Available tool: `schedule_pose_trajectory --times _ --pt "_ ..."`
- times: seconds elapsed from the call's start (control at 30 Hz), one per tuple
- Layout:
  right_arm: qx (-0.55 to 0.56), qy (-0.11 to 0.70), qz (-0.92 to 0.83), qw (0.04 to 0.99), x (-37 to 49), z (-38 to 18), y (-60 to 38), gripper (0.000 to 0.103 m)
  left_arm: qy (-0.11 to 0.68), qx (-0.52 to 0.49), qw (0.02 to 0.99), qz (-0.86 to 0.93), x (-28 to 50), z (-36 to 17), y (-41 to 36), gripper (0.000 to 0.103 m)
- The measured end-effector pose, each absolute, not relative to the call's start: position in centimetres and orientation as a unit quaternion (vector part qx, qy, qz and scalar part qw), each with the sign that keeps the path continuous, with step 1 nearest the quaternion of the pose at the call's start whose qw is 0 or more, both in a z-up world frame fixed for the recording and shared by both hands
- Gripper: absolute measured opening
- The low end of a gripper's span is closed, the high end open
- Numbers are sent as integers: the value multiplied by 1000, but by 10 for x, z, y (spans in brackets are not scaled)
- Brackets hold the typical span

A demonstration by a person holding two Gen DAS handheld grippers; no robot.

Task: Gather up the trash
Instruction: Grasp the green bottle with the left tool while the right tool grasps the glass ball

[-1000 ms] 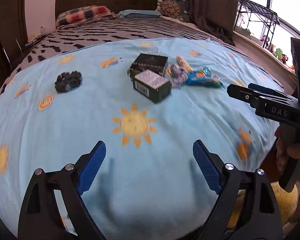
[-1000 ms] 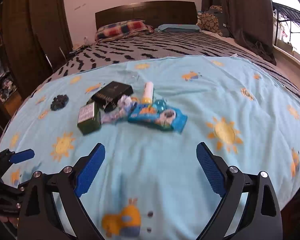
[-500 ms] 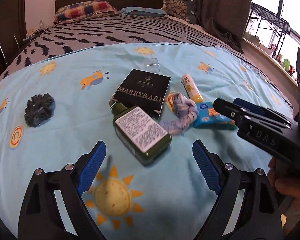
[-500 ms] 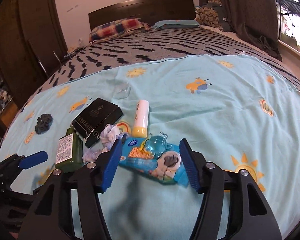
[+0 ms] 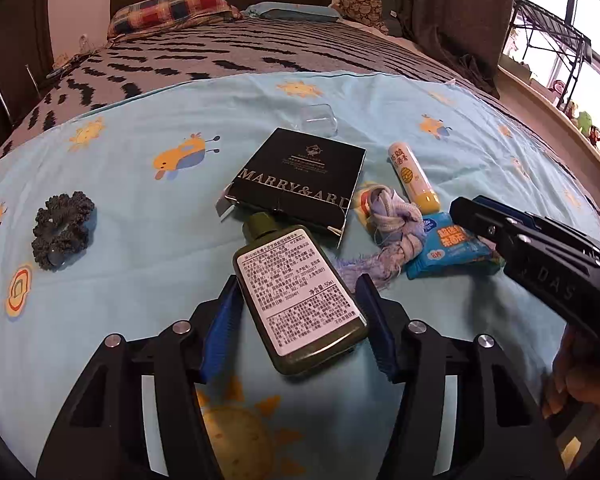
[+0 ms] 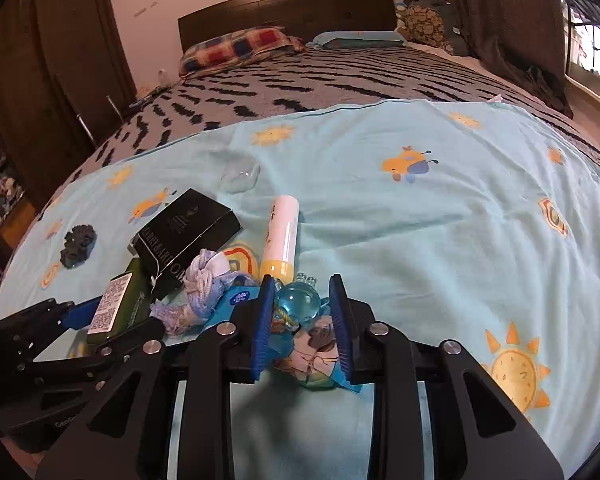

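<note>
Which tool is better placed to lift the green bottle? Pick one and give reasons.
Left. The left tool straddles the green bottle, with its jaws just closing in on either side of it. The right tool, also closing, sits over the blue wrapper, away from the bottle.

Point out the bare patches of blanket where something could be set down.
The widest free patch of the blue blanket lies right of the yellow-capped tube, out to the sun print. Another lies between the dark scrunchie and the black box. It is crowded around the green bottle, knotted cloth and blue packet.
</note>
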State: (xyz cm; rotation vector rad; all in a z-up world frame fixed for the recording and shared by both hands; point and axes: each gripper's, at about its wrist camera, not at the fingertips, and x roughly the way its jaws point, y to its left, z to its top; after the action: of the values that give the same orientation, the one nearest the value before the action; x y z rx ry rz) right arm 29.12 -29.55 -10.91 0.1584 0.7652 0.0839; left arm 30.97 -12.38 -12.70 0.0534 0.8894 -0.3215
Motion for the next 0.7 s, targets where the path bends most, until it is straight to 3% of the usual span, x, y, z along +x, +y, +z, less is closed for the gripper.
schedule_pose_trajectory --times 0.3,0.7 --pt "59 355 45 932 272 -93 -286 28 425 36 890 -164 285 -124 -110 46" --pt "55 348 70 933 203 -77 -265 28 423 37 887 -180 214 -119 -85 43"
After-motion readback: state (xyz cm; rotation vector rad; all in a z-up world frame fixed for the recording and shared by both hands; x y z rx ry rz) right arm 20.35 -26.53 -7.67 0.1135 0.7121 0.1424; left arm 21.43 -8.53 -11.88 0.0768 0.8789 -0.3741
